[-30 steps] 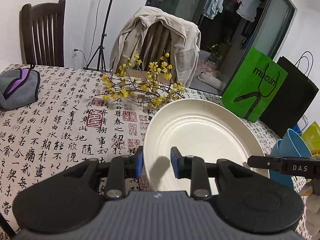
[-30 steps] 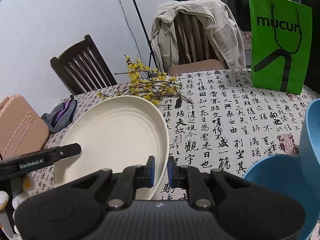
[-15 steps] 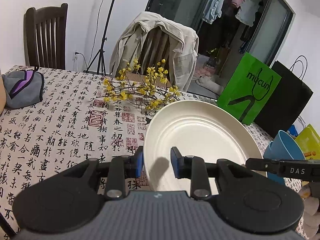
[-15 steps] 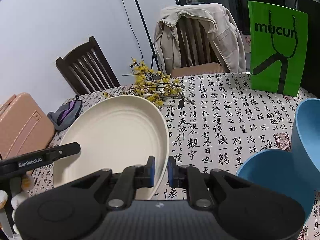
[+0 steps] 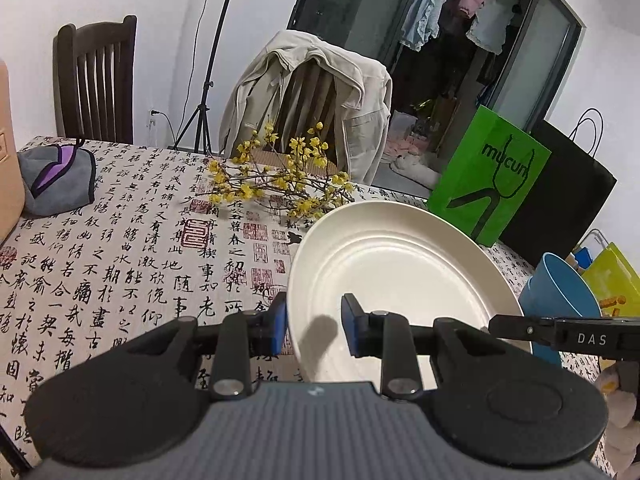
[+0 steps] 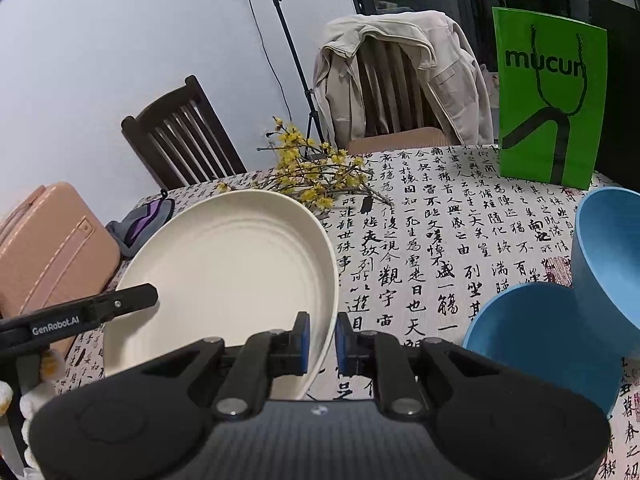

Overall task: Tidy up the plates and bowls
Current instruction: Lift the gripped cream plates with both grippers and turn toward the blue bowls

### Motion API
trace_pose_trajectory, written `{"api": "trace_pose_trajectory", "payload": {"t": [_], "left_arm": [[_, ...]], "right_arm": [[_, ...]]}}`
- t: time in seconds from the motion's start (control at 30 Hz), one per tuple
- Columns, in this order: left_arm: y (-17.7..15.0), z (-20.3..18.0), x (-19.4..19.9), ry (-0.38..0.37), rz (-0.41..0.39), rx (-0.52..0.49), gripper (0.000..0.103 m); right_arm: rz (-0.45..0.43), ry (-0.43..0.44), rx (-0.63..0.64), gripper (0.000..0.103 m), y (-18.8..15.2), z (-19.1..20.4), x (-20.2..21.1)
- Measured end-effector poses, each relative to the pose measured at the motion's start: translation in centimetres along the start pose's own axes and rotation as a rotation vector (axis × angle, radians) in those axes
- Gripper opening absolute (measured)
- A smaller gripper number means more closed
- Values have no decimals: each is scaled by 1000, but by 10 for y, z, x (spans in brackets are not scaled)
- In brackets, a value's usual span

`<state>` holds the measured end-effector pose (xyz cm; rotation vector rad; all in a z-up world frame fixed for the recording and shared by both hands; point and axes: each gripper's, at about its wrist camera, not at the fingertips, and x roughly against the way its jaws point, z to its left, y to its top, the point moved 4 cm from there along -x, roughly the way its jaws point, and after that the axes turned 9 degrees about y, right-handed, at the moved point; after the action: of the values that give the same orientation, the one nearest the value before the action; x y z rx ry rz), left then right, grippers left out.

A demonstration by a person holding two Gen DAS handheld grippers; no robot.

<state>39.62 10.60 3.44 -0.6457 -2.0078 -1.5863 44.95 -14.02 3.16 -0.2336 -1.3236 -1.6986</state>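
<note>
Right wrist view: right tool [image 6: 321, 340] clamps the plate [image 6: 224, 264] rim
Left tool [image 5: 313, 326]: narrow, straddling the opposite rim, grip unclear
Bowls [image 6: 560, 320]: right of the plate, nearer the right hand

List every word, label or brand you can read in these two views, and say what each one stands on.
"mucun": on the green paper bag.
"GenRobot.AI": on the side of the left tongs, as the right wrist view shows them.
"DAS": on the side of the right tongs, as the left wrist view shows them.
Brush-written Chinese characters and red seal stamps: all over the tablecloth; I cannot read them out reliably.
</note>
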Motion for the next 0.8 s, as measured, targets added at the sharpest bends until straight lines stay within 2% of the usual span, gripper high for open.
{"api": "trace_pose_trajectory", "payload": {"t": [0.8], "left_arm": [[-19, -4, 33, -11, -18, -11, 28]], "right_arm": [[-13, 20, -8, 13, -17, 7, 26]]}}
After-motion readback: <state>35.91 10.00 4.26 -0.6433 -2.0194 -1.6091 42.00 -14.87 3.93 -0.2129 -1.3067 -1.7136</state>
